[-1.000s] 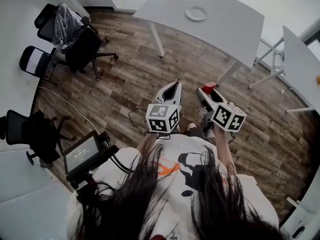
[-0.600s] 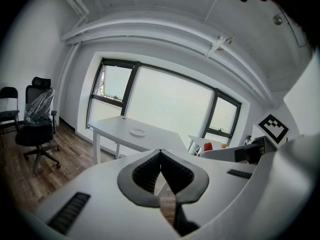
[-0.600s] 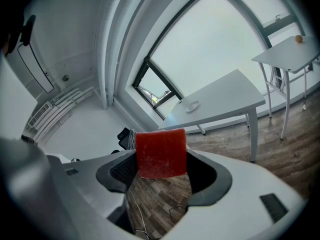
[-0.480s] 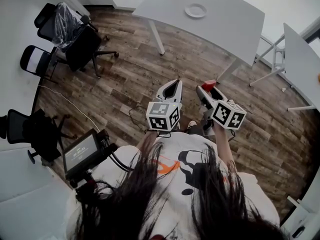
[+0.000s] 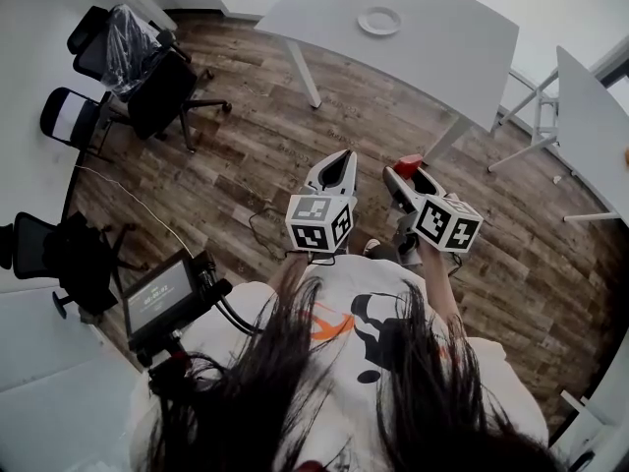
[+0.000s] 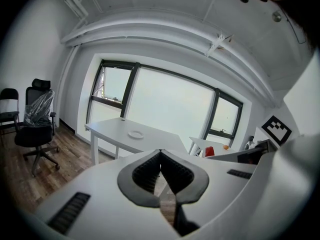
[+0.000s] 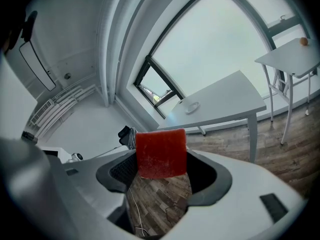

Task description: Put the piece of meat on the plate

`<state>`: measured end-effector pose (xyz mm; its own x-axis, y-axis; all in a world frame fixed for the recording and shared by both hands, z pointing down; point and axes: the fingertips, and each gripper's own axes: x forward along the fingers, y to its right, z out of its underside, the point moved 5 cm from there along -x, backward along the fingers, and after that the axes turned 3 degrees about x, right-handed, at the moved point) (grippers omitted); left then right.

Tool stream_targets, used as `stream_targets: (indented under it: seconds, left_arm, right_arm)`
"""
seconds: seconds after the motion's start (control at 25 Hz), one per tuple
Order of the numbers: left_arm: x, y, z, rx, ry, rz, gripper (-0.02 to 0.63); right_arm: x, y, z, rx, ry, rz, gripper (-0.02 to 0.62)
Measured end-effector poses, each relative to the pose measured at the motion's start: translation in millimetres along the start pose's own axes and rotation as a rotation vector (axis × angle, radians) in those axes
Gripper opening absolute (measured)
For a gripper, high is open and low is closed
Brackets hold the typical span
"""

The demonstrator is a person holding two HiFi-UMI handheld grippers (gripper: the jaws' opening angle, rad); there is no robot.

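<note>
Wood-plank floor (image 5: 246,165) is seen across most of the head view. A large white table (image 5: 432,37) is set at the top, well ahead of the person; a second white table (image 5: 590,126) is cut off by the right edge. The person (image 5: 344,332) is seen from above at the bottom, in a white printed shirt with long dark hair.

Black office chairs are grouped at the left: one covered in clear plastic (image 5: 133,42), one with a white back (image 5: 69,121) and one at the left edge (image 5: 69,264). A small screen on a black mount (image 5: 157,301) is seen beside the person's left side.

Both grippers are held out in front of the person, over the floor, near each other and well short of the large table. The left gripper (image 5: 341,160) is seen with its jaws together, tips touching and nothing held between them. The right gripper (image 5: 405,170) is clamped on the piece of meat (image 7: 161,153), a flat red block that is gripped at its lower part and sticks up above the jaw tips.

The plate (image 5: 379,21), white and round, is set on the large table toward its far side, well apart from the meat; nothing is seen on it. A small orange object (image 7: 303,41) is seen on the second table in the right gripper view, too small to be told.
</note>
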<state>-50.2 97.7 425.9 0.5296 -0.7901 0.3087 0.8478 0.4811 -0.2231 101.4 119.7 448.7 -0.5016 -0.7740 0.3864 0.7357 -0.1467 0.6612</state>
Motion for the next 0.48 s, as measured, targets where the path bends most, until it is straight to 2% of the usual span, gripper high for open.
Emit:
stream_targets:
  seconds: [0.28,0.48]
  left_arm:
    - [0.9,-1.2,-5.1,-0.012,-0.001,-0.017,0.006]
    - [48.6,-3.5,5.4,-0.006,-0.021,-0.057,0.006]
  right_arm:
    - [4.8,-3.5,-7.7,-0.011,-0.020,-0.012,0.304]
    - [28.7,45.3,-24.0,0.016,-0.035,-0.024,0.304]
